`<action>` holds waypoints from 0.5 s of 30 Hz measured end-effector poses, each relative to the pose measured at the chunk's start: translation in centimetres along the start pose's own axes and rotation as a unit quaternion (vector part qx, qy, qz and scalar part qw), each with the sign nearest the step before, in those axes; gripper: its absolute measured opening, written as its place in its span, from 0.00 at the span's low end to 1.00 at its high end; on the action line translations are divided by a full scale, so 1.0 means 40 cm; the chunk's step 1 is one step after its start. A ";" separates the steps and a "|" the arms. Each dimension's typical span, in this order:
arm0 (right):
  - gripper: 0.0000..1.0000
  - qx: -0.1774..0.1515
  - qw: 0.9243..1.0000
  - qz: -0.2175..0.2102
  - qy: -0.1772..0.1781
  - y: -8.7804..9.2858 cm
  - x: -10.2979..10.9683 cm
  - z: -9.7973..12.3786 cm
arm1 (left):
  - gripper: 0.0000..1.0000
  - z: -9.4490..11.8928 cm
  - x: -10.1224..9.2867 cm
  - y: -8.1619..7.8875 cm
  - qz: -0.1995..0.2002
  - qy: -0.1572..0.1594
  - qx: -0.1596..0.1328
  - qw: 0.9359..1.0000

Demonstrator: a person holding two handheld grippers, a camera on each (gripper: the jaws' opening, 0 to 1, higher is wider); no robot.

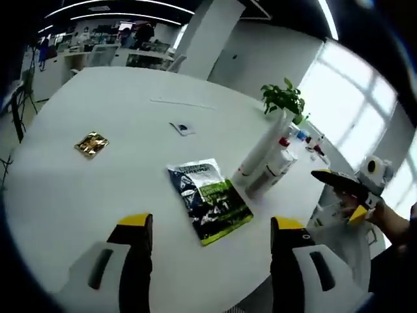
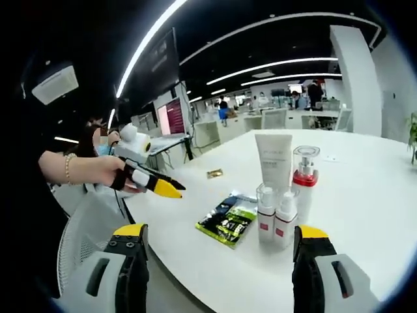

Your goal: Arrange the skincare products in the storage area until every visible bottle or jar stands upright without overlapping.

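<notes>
The skincare group stands upright near the desk (image 2: 365,195) edge: a white tube (image 2: 273,160), a pump bottle (image 2: 304,182) with a red collar touching its 3 o'clock side, and two small spray bottles (image 2: 275,218) in front; contents not discernible. A green-black sachet (image 2: 229,222) lies flat at their 9 o'clock; a gold packet (image 1: 91,143) lies well apart. Left gripper (image 1: 212,244) fingers spread open, empty, above the sachet. Right gripper (image 2: 221,257) fingers open, empty.
</notes>
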State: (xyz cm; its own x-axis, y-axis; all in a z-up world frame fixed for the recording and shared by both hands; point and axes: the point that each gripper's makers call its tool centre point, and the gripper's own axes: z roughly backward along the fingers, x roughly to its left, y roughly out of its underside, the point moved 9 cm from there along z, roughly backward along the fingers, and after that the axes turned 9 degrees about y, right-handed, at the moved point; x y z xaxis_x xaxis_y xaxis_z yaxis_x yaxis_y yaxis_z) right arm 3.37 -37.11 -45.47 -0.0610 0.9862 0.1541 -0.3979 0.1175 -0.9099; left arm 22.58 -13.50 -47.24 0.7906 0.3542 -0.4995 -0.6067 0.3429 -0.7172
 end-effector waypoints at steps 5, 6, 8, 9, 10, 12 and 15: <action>0.98 0.002 1.000 0.003 -0.007 0.001 0.003 -0.003 | 0.77 0.040 -0.023 0.017 -0.011 0.002 -0.014 1.000; 0.98 0.003 1.000 0.005 -0.008 0.002 0.004 -0.004 | 0.78 0.048 -0.027 0.022 -0.018 0.001 -0.015 1.000; 0.98 0.004 1.000 0.008 -0.007 0.002 0.004 -0.005 | 0.80 0.063 -0.036 0.031 -0.024 0.000 -0.015 1.000; 0.98 0.005 1.000 0.008 -0.006 0.002 0.005 -0.005 | 0.80 0.071 -0.039 0.034 -0.023 0.001 -0.016 1.000; 0.98 0.005 1.000 0.008 -0.006 0.002 0.005 -0.005 | 0.81 0.079 -0.044 0.036 -0.020 0.004 -0.022 1.000; 0.98 0.001 1.000 0.006 -0.006 0.001 0.004 -0.004 | 0.84 0.098 -0.056 0.039 -0.022 0.007 -0.031 0.999; 0.99 -0.006 1.000 0.002 -0.005 -0.002 0.001 -0.002 | 0.89 0.118 -0.067 0.049 -0.026 0.005 -0.038 0.999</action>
State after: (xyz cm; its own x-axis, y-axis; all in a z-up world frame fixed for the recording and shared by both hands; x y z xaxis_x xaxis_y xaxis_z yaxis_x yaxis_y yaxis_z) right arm 3.47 -37.08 -45.44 -0.0721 0.9854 0.1543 -0.3861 0.1151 -0.9152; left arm 18.87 -9.65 -45.02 0.8221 0.3293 -0.4645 -0.5568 0.2944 -0.7767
